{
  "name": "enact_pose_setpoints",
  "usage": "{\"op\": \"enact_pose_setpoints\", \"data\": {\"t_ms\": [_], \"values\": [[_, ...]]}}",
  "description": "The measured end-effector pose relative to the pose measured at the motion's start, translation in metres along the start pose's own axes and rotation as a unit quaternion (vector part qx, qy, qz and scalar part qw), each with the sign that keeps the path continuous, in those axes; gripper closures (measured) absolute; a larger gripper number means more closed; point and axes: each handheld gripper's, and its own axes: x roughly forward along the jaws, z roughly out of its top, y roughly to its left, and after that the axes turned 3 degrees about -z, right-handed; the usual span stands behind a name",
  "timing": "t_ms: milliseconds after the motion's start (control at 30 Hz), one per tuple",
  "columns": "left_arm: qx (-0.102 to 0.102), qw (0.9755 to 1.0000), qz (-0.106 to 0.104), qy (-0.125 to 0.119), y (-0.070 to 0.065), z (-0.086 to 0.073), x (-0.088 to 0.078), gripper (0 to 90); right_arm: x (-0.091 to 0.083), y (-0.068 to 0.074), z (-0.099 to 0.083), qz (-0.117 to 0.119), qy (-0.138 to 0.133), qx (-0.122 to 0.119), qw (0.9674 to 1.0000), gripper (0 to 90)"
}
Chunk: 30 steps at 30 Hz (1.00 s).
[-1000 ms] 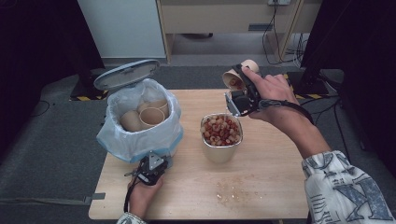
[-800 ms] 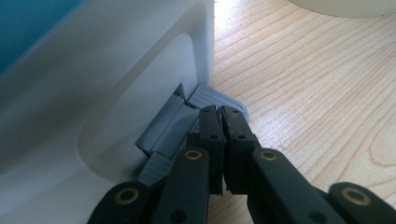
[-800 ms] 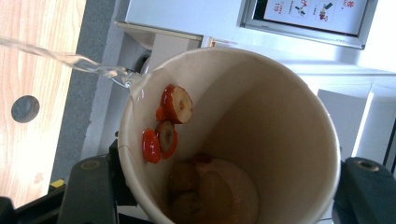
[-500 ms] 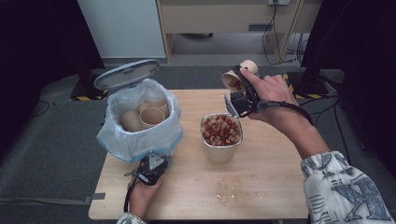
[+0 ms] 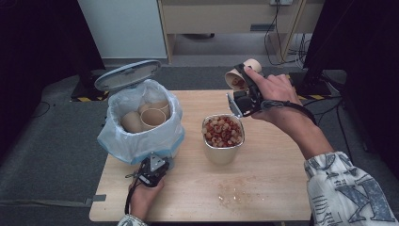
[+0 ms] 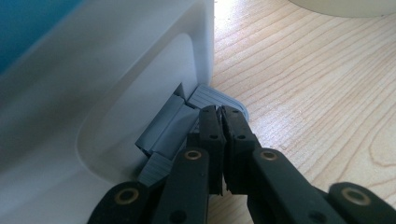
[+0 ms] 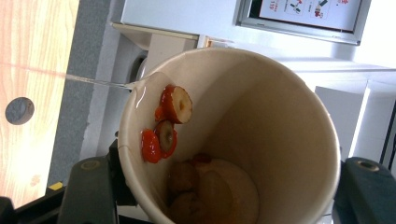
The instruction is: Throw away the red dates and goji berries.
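Even overhead light, dark room edges; close-up gripper views slightly soft.

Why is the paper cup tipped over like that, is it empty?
Tipped, not empty. The paper cup lies on its side in the right gripper, with fruit slices stuck inside and more food at its bottom.

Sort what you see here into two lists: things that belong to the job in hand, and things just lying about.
In use:
- tan paper cup with red and beige food pieces, clamped in the right gripper
- metal container of food pieces
- white pedal bin with a blue liner, holding empty cups
- its grey pedal, under the shut left gripper

Lying about:
- crumbs on the wooden table
- black cables on the floor
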Motion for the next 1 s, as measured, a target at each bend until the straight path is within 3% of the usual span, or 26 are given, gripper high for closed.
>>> {"op": "enact_pose_setpoints", "data": {"t_ms": [200, 300, 367, 467, 600, 700, 900, 1000], "values": [[-0.001, 1.0, -0.001, 0.0, 0.0, 0.0, 0.0, 86.9, 0.004, -0.004, -0.003, -0.005, 0.006, 0.014, 0.9999, 34.3], [-0.001, 1.0, -0.001, 0.0, 0.0, 0.0, 0.0, 86.9, 0.009, 0.018, 0.008, 0.031, -0.001, -0.031, 0.999, 34.3], [-0.001, 1.0, -0.002, 0.001, 0.001, 0.0, 0.0, 86.8, 0.011, 0.029, 0.014, 0.041, -0.004, -0.048, 0.998, 34.3], [-0.001, 1.0, -0.002, -0.001, 0.0, 0.0, 0.0, 86.8, 0.013, 0.028, 0.012, 0.032, -0.002, -0.032, 0.999, 34.3], [-0.001, 1.0, -0.002, 0.001, 0.0, 0.0, 0.0, 86.8, 0.013, 0.033, 0.012, 0.043, -0.003, -0.051, 0.9978, 34.3], [0.0, 1.0, 0.0, 0.0, 0.0, 0.0, 0.0, 86.7, 0.013, 0.032, 0.009, 0.036, 0.002, -0.033, 0.9988, 34.3], [-0.001, 1.0, -0.001, 0.0, 0.0, 0.0, 0.0, 86.6, 0.013, 0.037, 0.01, 0.043, 0.001, -0.045, 0.9981, 34.2], [0.0, 1.0, -0.001, 0.0, 0.0, 0.0, 0.0, 86.6, 0.014, 0.035, 0.008, 0.04, 0.005, -0.038, 0.9985, 34.2]]}}
